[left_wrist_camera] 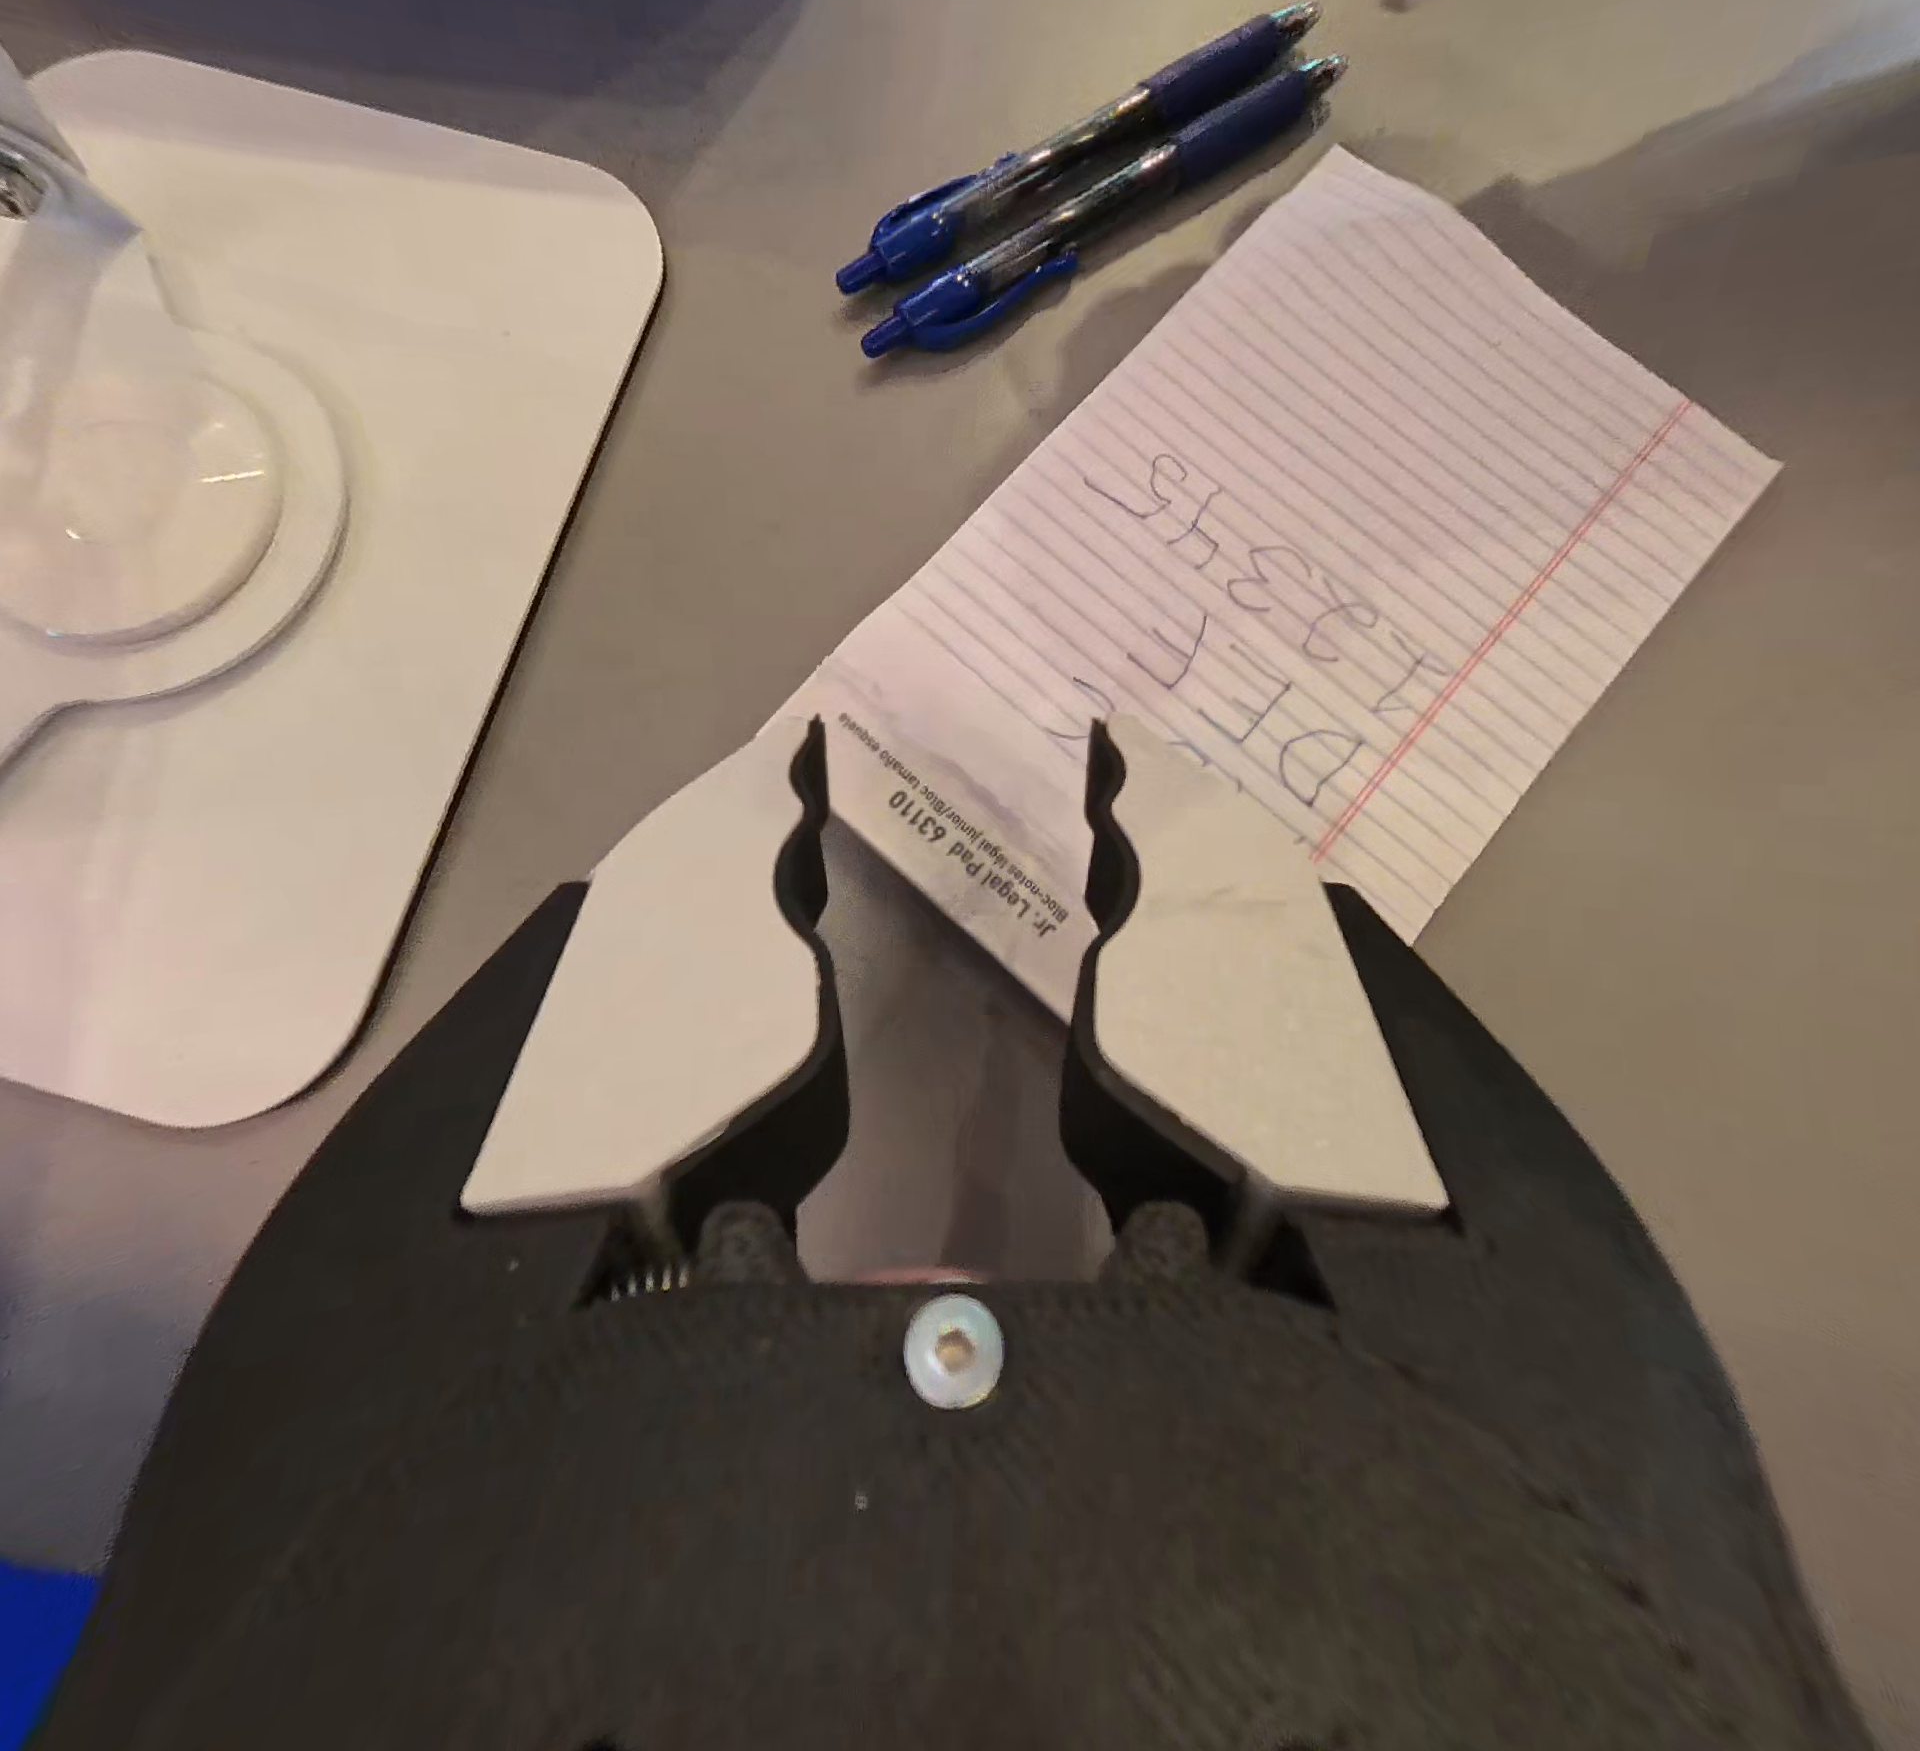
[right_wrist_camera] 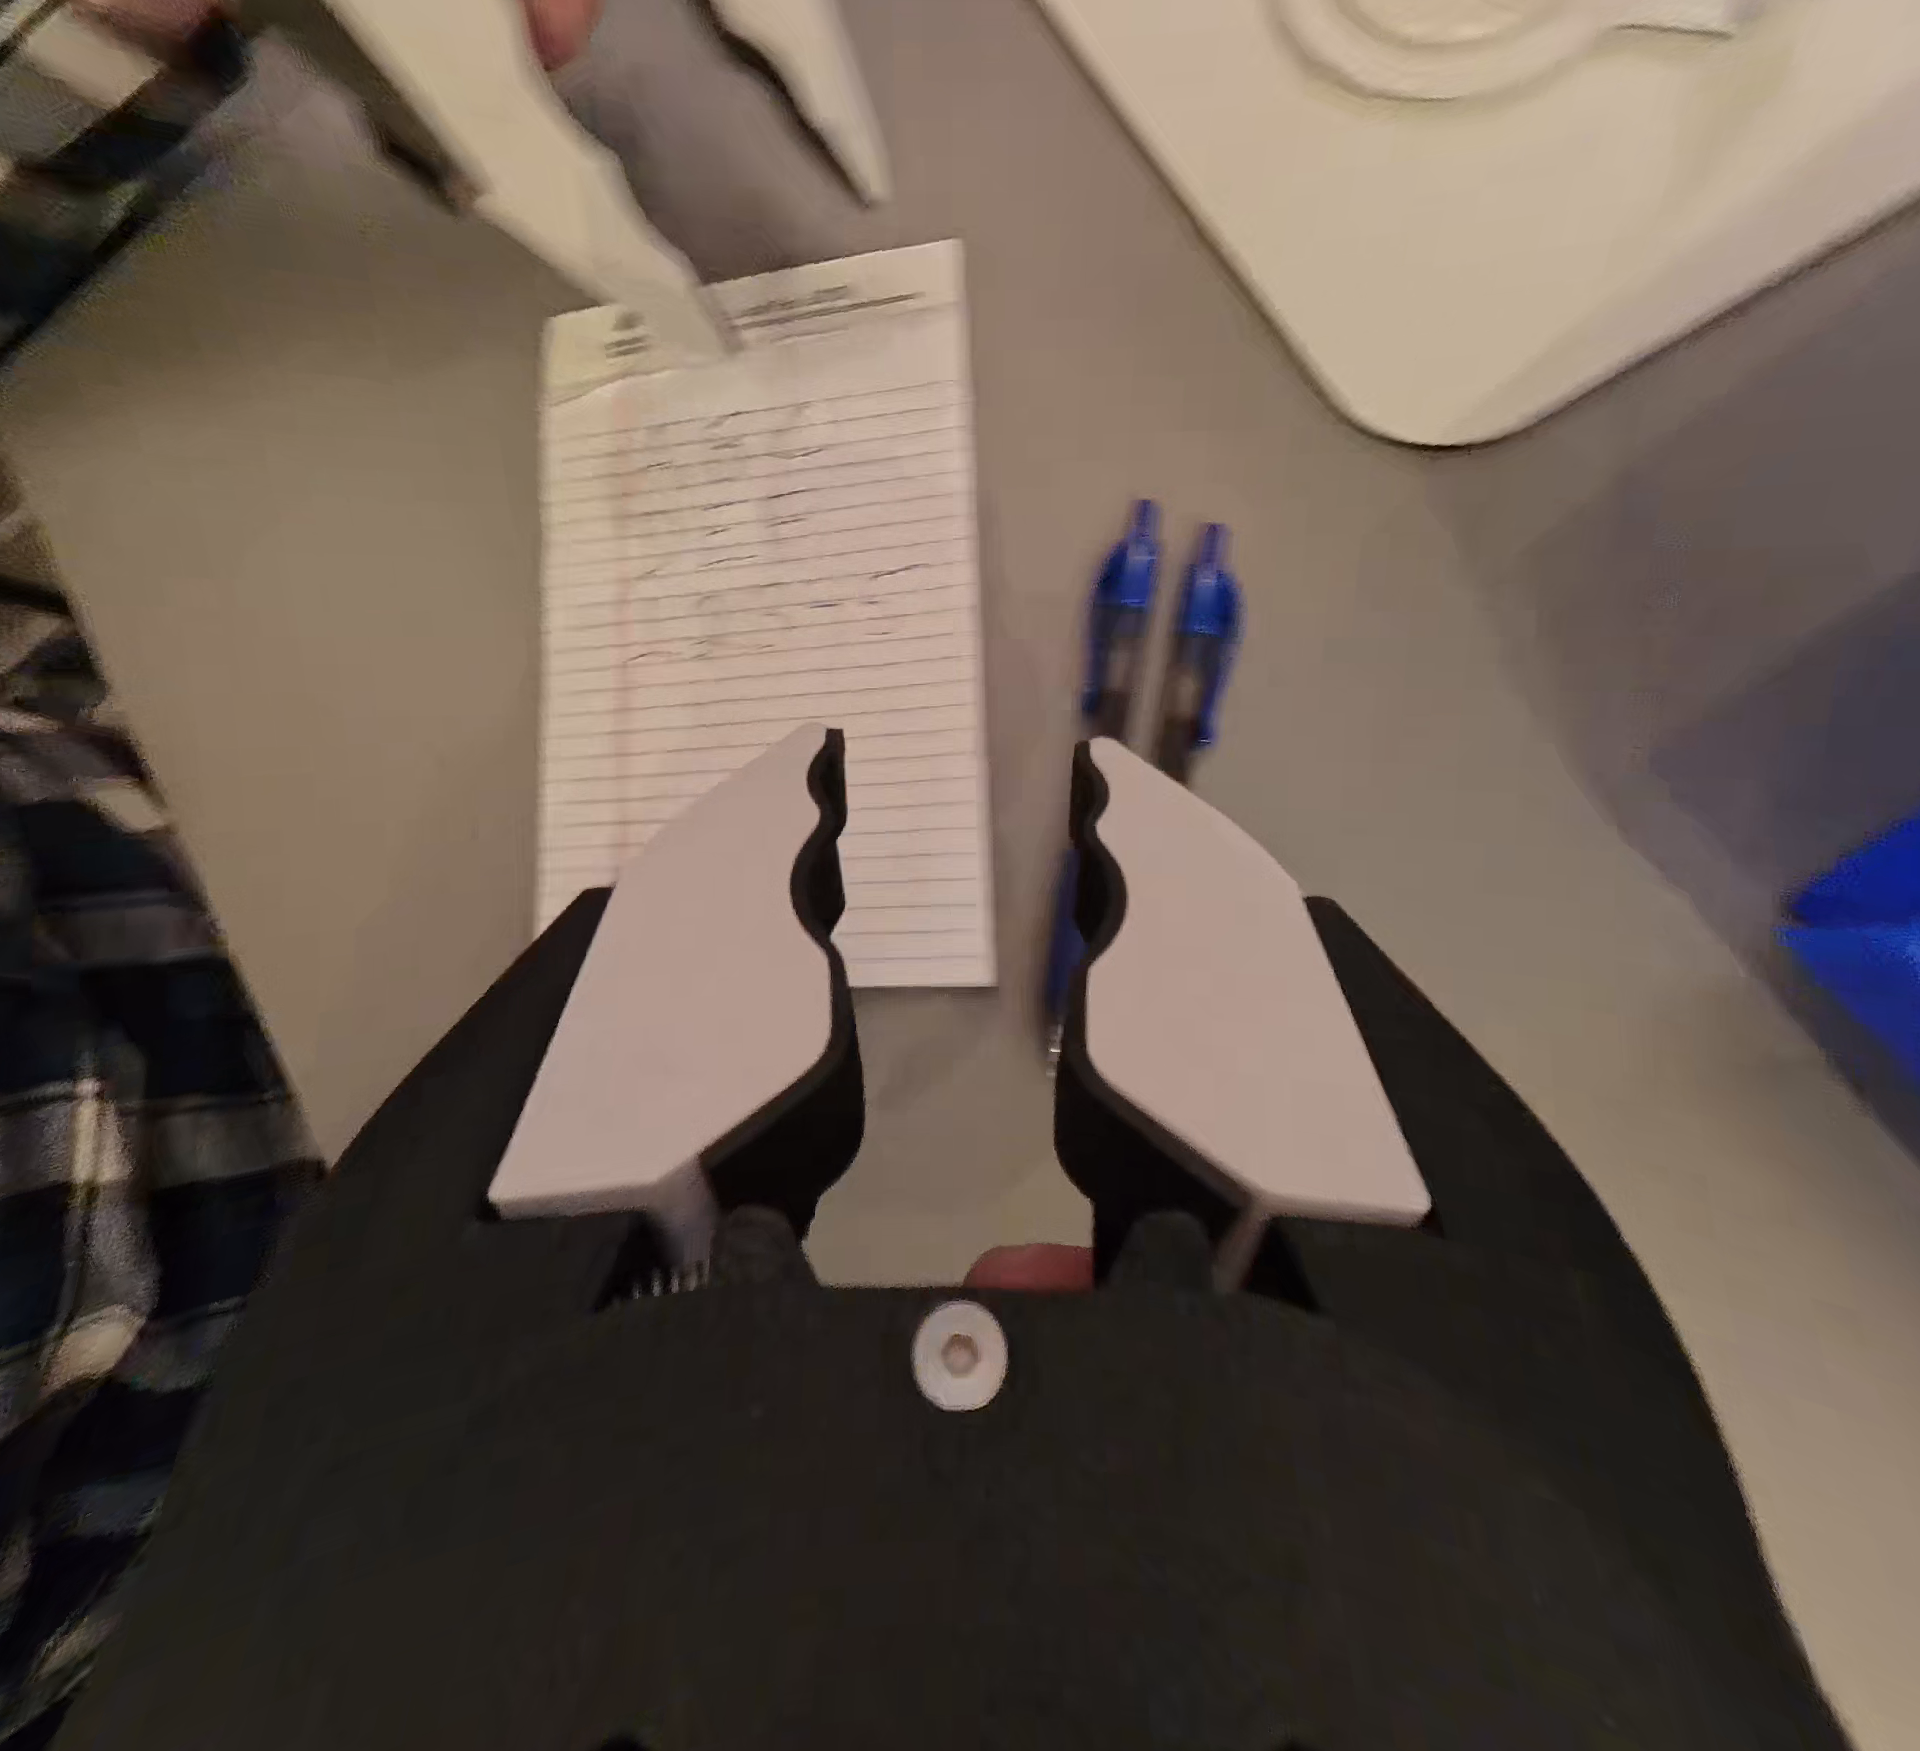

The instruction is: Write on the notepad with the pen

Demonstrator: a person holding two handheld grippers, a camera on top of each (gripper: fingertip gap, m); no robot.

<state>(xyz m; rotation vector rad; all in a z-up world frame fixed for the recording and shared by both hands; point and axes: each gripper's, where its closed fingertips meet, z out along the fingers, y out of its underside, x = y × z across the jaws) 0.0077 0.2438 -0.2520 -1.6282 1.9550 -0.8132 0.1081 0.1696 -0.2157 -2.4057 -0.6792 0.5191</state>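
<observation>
A white lined notepad (left_wrist_camera: 1351, 506) with blue handwriting lies flat on the grey table; it also shows in the right wrist view (right_wrist_camera: 758, 621). Two blue pens (left_wrist_camera: 1091, 153) lie side by side on the table beside it, and in the right wrist view (right_wrist_camera: 1117, 621) they are to its right. My left gripper (left_wrist_camera: 956, 730) is open and empty over the pad's top binding strip. In the right wrist view, one fingertip (right_wrist_camera: 717, 330) of the left gripper reaches that strip. My right gripper (right_wrist_camera: 958, 745) is open and empty above the pad's lower right corner. One pen's grip end lies on the table by its right finger.
A white rounded board (left_wrist_camera: 416, 351) with a clear glass piece (left_wrist_camera: 135, 506) on it lies beside the pens, and shows at the top right in the right wrist view (right_wrist_camera: 1455, 247). A person's plaid sleeve (right_wrist_camera: 83, 870) is at the left. A blue object (right_wrist_camera: 1860, 901) sits at the right edge. The tips of one gripper are about 15 cm away from the tips of the other.
</observation>
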